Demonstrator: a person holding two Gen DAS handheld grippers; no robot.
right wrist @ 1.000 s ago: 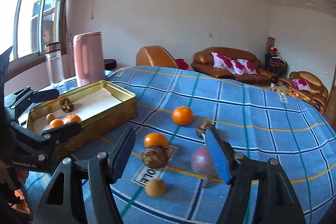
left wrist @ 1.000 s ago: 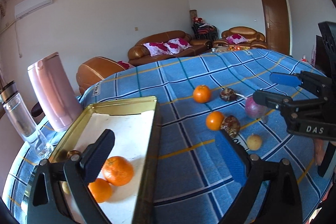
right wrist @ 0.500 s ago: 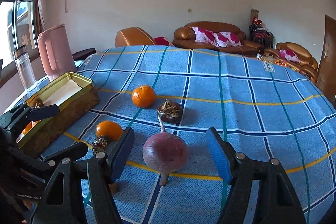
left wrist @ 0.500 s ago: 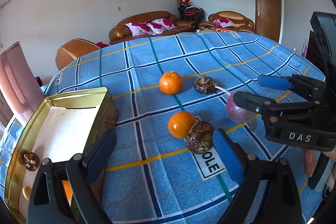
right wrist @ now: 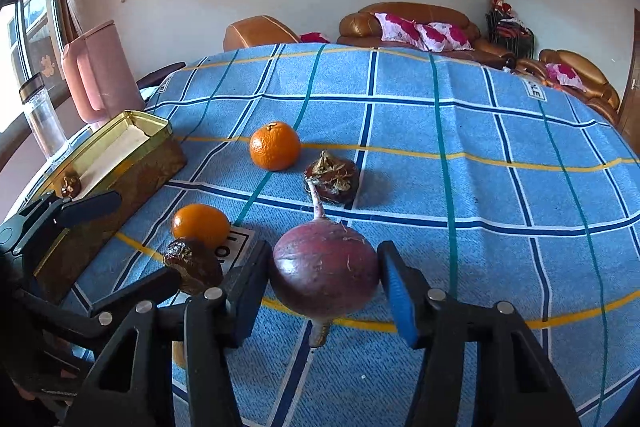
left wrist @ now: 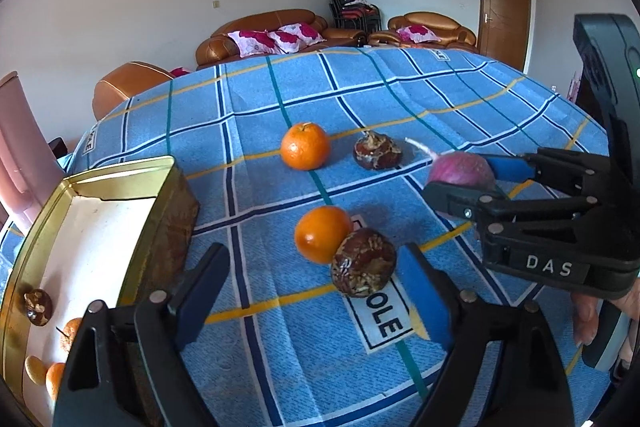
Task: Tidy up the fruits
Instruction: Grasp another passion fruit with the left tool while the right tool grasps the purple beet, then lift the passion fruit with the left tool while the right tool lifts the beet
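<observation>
On the blue checked tablecloth lie two oranges [left wrist: 305, 151] [left wrist: 323, 235], two brown wrinkled fruits [left wrist: 377, 155] [left wrist: 363, 268] and a purple round radish [right wrist: 325, 269]. My left gripper [left wrist: 310, 289] is open, with the near orange and near brown fruit between its fingers. My right gripper [right wrist: 320, 285] is open around the radish, which rests on the cloth; it also shows in the left wrist view [left wrist: 472, 183]. A gold tin [left wrist: 172, 211] at the left holds several fruits.
A pink kettle [right wrist: 100, 71] and a clear bottle [right wrist: 42, 119] stand behind the tin at the table's left edge. A small yellowish fruit [left wrist: 418, 325] peeks out by my left gripper's right finger. Sofas stand beyond the table.
Both grippers have moved forward and lower. The left left the tin and now straddles the near orange and brown fruit. The right has closed in around the radish.
</observation>
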